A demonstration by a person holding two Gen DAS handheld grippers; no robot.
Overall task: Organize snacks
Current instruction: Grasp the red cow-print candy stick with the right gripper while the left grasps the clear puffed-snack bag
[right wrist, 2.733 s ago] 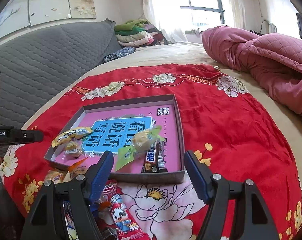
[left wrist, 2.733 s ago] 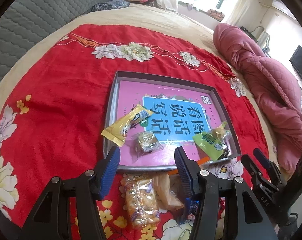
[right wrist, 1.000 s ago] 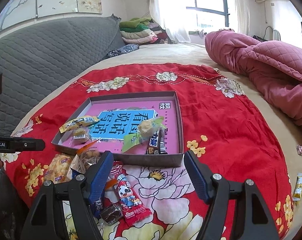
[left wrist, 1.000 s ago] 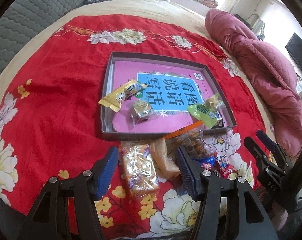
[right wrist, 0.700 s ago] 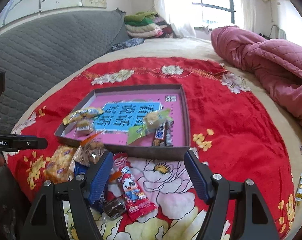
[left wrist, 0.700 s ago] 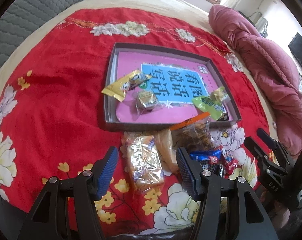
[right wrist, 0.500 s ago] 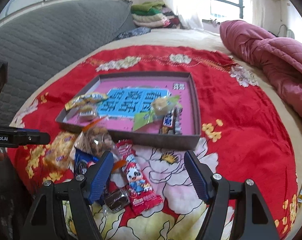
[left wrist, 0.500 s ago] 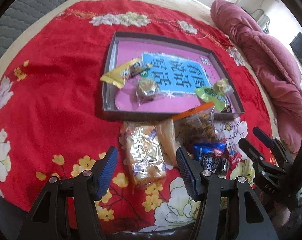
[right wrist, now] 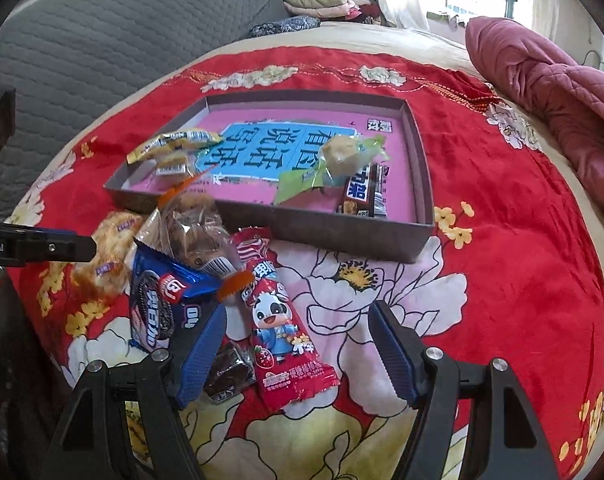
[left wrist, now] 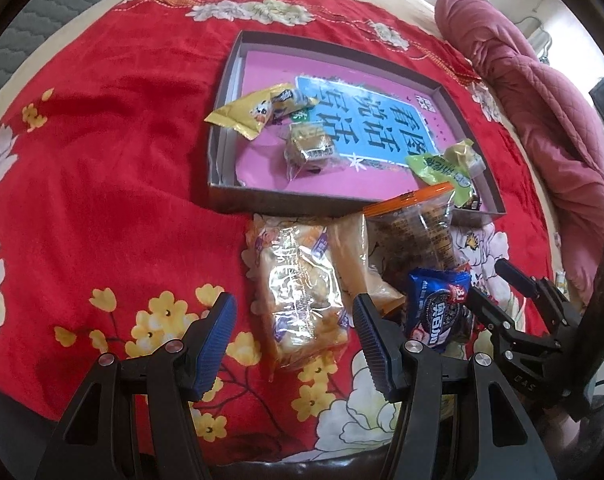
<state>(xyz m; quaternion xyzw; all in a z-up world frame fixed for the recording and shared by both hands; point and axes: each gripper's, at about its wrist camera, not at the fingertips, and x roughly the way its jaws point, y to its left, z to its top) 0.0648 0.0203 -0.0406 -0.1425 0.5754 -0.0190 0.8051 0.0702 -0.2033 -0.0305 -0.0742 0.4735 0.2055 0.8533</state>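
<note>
My left gripper hangs with jaws released around a clear bread packet at lower centre. My right gripper is likewise spread, empty, over a red cow-print packet; a blue cookie pack lies at its left. Beyond, the grey tray on the red blanket holds more snacks mid-frame.

a red floral blanket covers the bed, a pink quilt bunched beside it.
</note>
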